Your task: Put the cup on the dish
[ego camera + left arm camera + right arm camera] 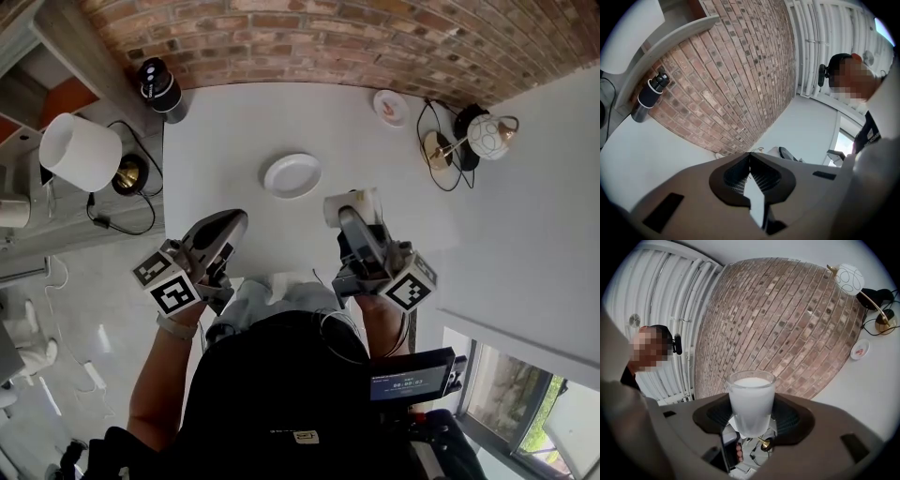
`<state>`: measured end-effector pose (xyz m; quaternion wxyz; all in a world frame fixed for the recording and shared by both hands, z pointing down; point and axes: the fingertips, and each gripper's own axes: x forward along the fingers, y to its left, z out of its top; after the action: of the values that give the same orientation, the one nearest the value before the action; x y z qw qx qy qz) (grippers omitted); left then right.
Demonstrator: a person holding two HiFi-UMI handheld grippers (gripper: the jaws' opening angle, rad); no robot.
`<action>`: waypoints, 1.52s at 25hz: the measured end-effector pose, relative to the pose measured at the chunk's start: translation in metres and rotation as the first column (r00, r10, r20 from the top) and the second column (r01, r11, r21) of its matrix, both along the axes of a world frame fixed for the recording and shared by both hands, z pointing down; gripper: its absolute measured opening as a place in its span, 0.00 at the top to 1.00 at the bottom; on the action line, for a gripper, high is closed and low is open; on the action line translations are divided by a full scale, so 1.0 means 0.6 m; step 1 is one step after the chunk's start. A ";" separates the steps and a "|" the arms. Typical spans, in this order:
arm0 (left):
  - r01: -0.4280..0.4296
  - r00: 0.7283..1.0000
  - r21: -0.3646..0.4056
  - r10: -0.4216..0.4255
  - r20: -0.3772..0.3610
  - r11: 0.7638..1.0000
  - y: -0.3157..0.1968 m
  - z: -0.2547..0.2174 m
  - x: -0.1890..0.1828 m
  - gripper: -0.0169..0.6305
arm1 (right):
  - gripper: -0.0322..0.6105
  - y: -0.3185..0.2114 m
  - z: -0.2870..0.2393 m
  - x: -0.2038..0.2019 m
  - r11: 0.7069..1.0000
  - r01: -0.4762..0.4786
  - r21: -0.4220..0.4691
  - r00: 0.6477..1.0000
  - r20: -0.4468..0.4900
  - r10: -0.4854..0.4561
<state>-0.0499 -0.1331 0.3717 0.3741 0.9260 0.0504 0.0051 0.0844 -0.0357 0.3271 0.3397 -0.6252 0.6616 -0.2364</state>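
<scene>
Nearest the head camera is the person's dark top (281, 394), with a small lit screen (411, 375) at its right edge. Both forearms reach forward over a white table (216, 141) toward a white dish (292, 175), which lies bare on the tabletop.

On the near right of the dish, the right gripper (354, 208) has its jaws closed on a frosted white cup (349, 205). The right gripper view shows the cup upright between the two dark pads, gripped at its lower half with its rim above them. The cup is near the dish but clearly apart from it, not over it. Whether its base touches the table cannot be told.

On the near left of the dish, the left gripper (228, 223) is about as far from it as the right one. In the left gripper view its jaws meet at the tips with nothing between them. Each gripper's marker cube is at its rear, close to the person.

Beyond the dish to the right, a small saucer (391, 107) lies by the brick wall (309, 42). Farther right of the dish is a globe lamp (492, 136) with black cords. Far left of the dish are a black bottle (159, 89) at the table's corner and a white-shaded lamp (80, 152).
</scene>
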 end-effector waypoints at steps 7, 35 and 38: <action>0.040 0.999 -0.019 -0.040 0.010 0.999 -0.012 0.005 -0.007 0.97 | 0.54 -0.031 -0.010 0.008 1.000 0.012 -0.015 0.999 -0.038 -0.013; 0.515 0.854 -0.055 -0.507 0.121 0.855 0.022 0.020 -0.148 0.97 | 0.54 -0.183 0.231 0.071 0.919 0.178 -0.352 0.948 -0.188 -0.256; 0.558 0.826 -0.058 -0.547 0.134 0.828 0.029 0.023 -0.170 0.97 | 0.54 -0.193 0.272 0.065 0.896 0.186 -0.404 0.927 -0.229 -0.296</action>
<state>-0.1519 -0.1156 0.3855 0.4050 0.8804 -0.2408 -0.0540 0.1235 -0.1516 0.4902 0.0830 -0.6180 0.7191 -0.3068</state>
